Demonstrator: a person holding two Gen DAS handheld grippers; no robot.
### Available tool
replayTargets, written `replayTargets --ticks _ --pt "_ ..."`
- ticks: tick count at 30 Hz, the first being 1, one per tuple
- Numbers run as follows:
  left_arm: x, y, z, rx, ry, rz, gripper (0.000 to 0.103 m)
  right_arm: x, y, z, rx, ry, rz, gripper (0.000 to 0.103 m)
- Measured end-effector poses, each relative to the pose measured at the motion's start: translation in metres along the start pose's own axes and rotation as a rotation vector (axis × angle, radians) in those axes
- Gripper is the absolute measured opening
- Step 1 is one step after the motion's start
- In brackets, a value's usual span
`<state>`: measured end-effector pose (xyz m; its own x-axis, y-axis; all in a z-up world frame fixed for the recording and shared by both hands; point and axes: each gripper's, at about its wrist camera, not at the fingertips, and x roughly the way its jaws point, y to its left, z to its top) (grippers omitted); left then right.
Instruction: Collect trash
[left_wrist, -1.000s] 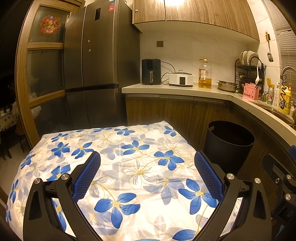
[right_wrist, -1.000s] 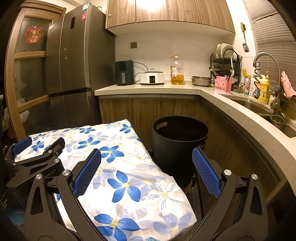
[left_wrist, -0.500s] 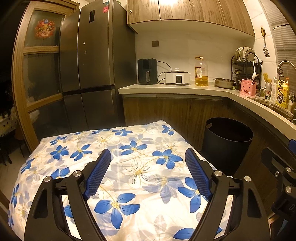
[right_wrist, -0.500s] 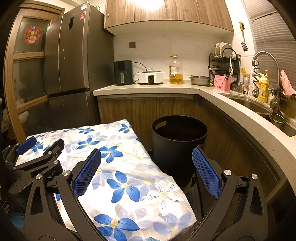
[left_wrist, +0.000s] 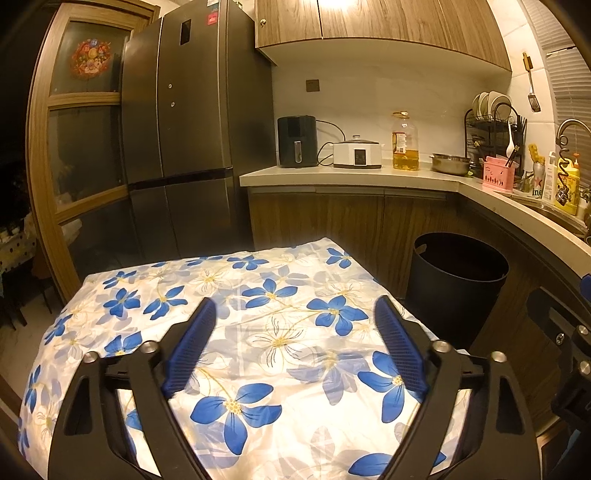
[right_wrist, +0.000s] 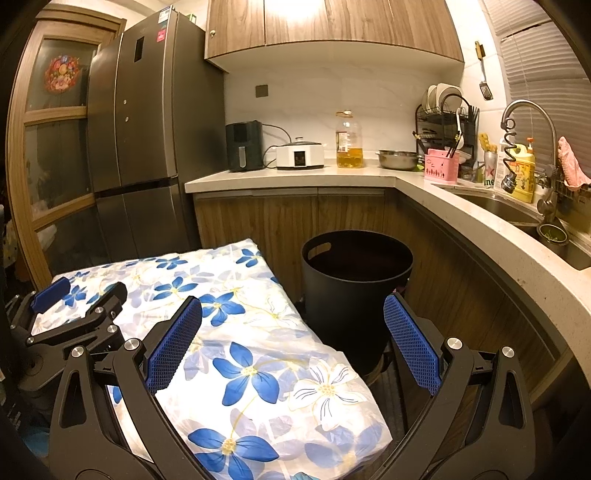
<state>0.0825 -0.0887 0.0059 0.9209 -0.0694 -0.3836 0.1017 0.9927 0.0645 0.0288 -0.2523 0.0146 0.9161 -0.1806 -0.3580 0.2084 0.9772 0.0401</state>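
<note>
Left wrist view: the left hand-held gripper (left_wrist: 295, 328), black-framed with blue ribbed pads, hovers above a surface draped in a white cloth printed with blue flowers (left_wrist: 229, 295); its jaws stand wide apart and are opening, with nothing between them but the cloth below. No scrap, wrapper or other trash shows anywhere on the cloth in this view. The round black plastic bin (left_wrist: 458, 280) stands on the floor just beside the far right corner of the surface, against the dark wooden cabinets, and its inside looks dark — whether anything lies in it cannot be told. Right wrist view: the right hand-held gripper (right_wrist: 291, 332) is also spread wide and empty, aimed across the near corner of the flowered cloth toward the bin, whose open mouth with a handle slot sits straight ahead. The left hand-held gripper shows at the left edge, over the cloth. Judging from this, the step in hand is either the very start or the very end — both tools idle, nothing carried. The next move calls for finding a piece of trash, none of which is in view here.
</note>
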Motion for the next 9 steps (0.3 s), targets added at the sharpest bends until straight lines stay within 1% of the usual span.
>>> replayTargets --ticks 2,3,4,9 --pt "0.0 0.0001 -0.0008 0.003 0.003 0.002 0.089 -0.0005 -0.0014 0.0002 0.002 -0.001 0.001 0.098" --pt "0.0005 0.0004 -0.0009 0.001 0.006 0.006 0.095 -0.0008 -0.0016 0.0003 0.004 -0.001 0.001 0.098" --pt "0.0005 0.0011 -0.0012 -0.004 0.007 0.008 0.097 -0.0009 -0.0018 0.0001 0.005 -0.001 0.001 0.098" --pt "0.0016 0.0052 -0.0019 -0.031 0.018 -0.005 0.097 -0.0009 -0.0015 0.0003 0.009 -0.004 0.0 0.098"
